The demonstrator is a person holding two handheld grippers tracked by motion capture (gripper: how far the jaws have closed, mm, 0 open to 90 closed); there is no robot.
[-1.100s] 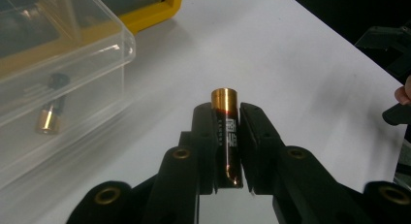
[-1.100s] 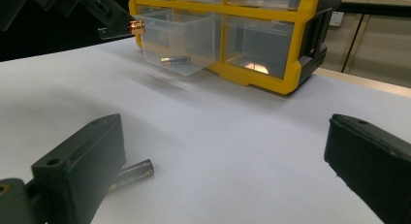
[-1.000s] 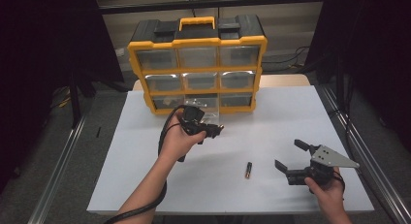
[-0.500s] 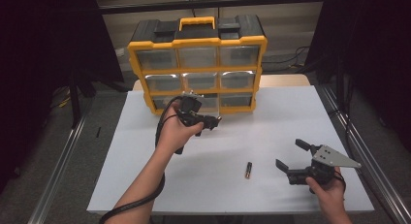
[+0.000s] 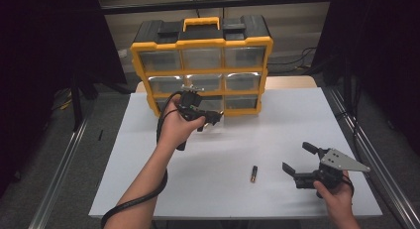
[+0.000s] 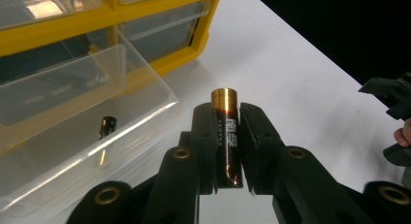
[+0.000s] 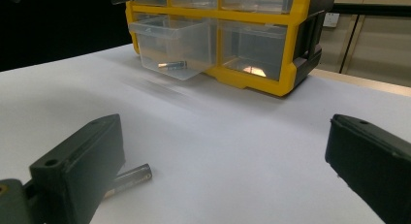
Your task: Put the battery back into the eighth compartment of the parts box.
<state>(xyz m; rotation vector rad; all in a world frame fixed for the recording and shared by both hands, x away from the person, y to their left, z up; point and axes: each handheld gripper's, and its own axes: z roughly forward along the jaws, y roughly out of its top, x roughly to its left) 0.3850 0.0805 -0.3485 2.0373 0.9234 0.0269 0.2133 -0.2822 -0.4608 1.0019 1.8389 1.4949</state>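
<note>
Left gripper view: battery [image 6: 227, 136] in gripper [image 6: 228, 132]

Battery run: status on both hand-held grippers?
Left hand-held gripper shut on battery, by open drawer. Right hand-held gripper open, idle. Nothing blocking.

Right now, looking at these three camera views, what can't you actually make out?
- Held battery, left gripper view: its sides are covered by the left gripper pads; label too small to read.
- Table battery, right gripper view: one end hidden behind the right gripper jaw.
- Upper drawers of the organizer, high view: glare hides their contents.
</note>
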